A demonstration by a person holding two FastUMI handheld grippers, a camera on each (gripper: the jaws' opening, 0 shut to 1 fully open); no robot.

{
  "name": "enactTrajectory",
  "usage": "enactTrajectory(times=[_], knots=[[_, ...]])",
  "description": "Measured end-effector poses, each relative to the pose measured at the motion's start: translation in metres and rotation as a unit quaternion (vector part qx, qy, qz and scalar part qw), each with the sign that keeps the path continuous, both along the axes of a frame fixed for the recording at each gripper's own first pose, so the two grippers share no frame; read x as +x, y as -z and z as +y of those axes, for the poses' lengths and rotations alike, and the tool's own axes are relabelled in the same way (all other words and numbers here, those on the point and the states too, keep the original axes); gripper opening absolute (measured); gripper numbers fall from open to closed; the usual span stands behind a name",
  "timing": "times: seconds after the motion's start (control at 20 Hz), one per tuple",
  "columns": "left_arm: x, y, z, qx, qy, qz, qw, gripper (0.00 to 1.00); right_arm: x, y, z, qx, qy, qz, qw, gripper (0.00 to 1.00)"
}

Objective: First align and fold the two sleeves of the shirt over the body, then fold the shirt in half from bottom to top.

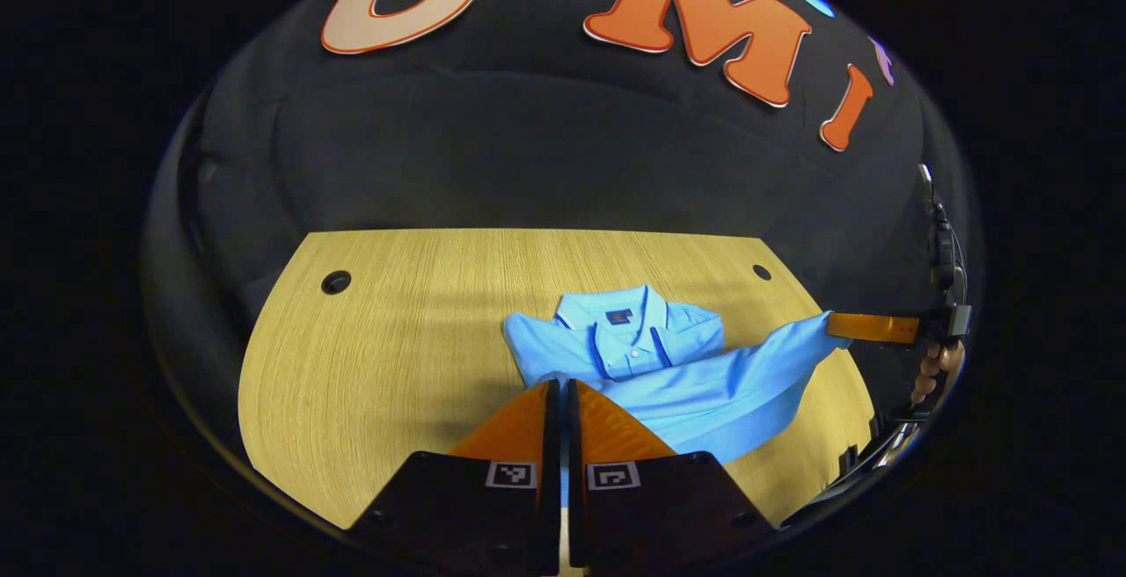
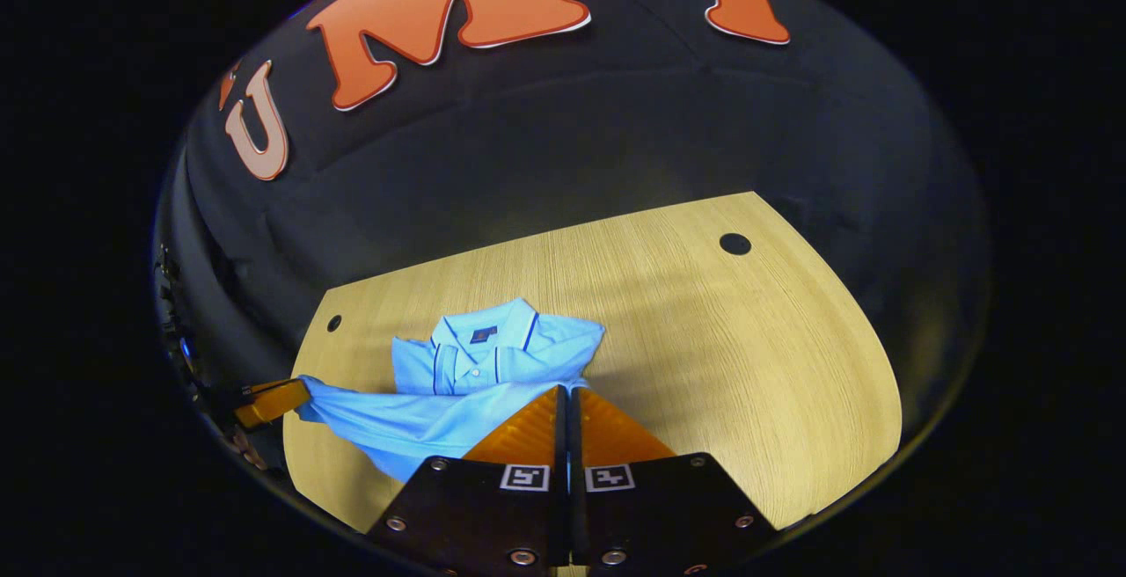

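Left gripper view: both grippers pinch shirt (image 1: 651,357) hem.

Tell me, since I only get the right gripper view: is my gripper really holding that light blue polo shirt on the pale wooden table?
Observer: Yes; from the side, the right gripper pinches a corner of the light blue polo shirt, pulled taut.
Operator: Who carries it?
Observer: A person's hand grips it from behind.
Operator: And the other gripper?
Observer: The left gripper has blue cloth between its closed fingers.
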State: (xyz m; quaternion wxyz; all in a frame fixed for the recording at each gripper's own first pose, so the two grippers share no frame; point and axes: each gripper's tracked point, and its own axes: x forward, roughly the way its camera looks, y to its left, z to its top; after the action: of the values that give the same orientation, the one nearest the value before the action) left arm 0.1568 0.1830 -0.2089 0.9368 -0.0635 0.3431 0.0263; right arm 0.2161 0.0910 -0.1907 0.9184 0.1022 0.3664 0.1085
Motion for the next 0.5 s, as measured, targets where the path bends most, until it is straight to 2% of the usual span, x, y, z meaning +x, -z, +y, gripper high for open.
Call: enactTrajectory(times=[0.2,0.35,0.4,0.45,0.5], knots=[[0.053,0.016,0.033,0.012,-0.014,-0.001,1.000,0.07,0.052,0.011,0.006,0.006,0.034,0.002,0.999,0.01],[0.091,0.038,0.052,0.011,-0.040,-0.006,0.999,0.07,0.083,0.026,0.019,0.044,0.057,0.009,0.997,0.01],[0.100,0.045,0.056,0.008,-0.051,-0.001,0.999,0.10,0.089,0.033,0.021,0.055,0.063,0.021,0.996,0.02],[0.106,0.047,0.058,0.002,-0.058,-0.001,0.998,0.16,0.095,0.041,0.022,0.061,0.067,0.024,0.996,0.09],[0.111,0.044,0.059,-0.005,-0.064,-0.012,0.998,0.30,0.099,0.042,0.023,0.060,0.070,0.021,0.996,0.17]])
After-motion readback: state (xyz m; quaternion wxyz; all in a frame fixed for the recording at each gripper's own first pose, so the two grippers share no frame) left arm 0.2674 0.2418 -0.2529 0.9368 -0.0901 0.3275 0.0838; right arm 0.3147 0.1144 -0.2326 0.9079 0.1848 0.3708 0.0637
